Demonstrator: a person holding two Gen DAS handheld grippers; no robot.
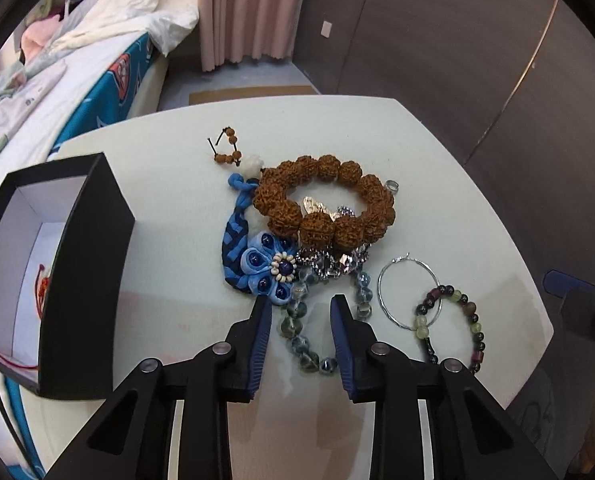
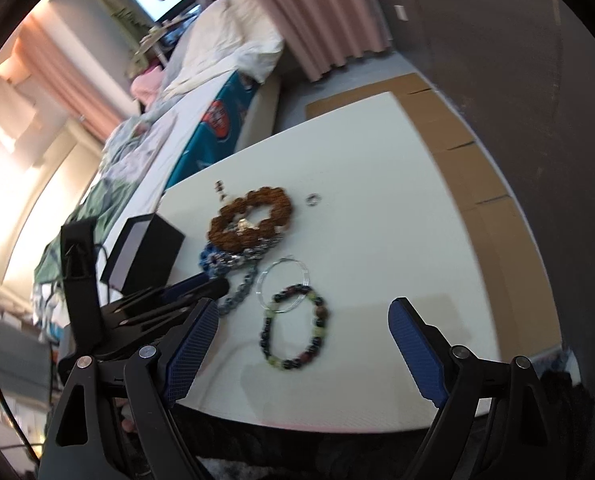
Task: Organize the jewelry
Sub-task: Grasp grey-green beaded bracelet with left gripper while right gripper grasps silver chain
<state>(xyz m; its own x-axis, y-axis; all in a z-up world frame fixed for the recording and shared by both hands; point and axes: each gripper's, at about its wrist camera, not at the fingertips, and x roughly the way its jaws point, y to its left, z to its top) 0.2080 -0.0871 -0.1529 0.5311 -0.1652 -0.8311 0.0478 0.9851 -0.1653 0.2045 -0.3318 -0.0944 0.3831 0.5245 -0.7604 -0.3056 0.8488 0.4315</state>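
Left wrist view: the left gripper [image 1: 302,302] stands part-open, ribbed blue pads straddling a strand of glassy grey-green beads [image 1: 297,322] without pressing it, just below a knobbly brown seed bracelet [image 1: 325,204] on the smooth white table [image 1: 437,184]. Right wrist view: the right gripper [image 2: 303,312] gapes wide and empty above a ring of dark and pale-green round beads [image 2: 295,330] lying flat.

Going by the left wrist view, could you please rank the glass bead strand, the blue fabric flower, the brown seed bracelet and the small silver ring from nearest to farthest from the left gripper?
From the left gripper:
1. Glass bead strand, between its fingers.
2. Blue fabric flower, just beyond the left fingertip.
3. Brown seed bracelet, farther back, centre.
4. Small silver ring, by the bracelet's far right edge.
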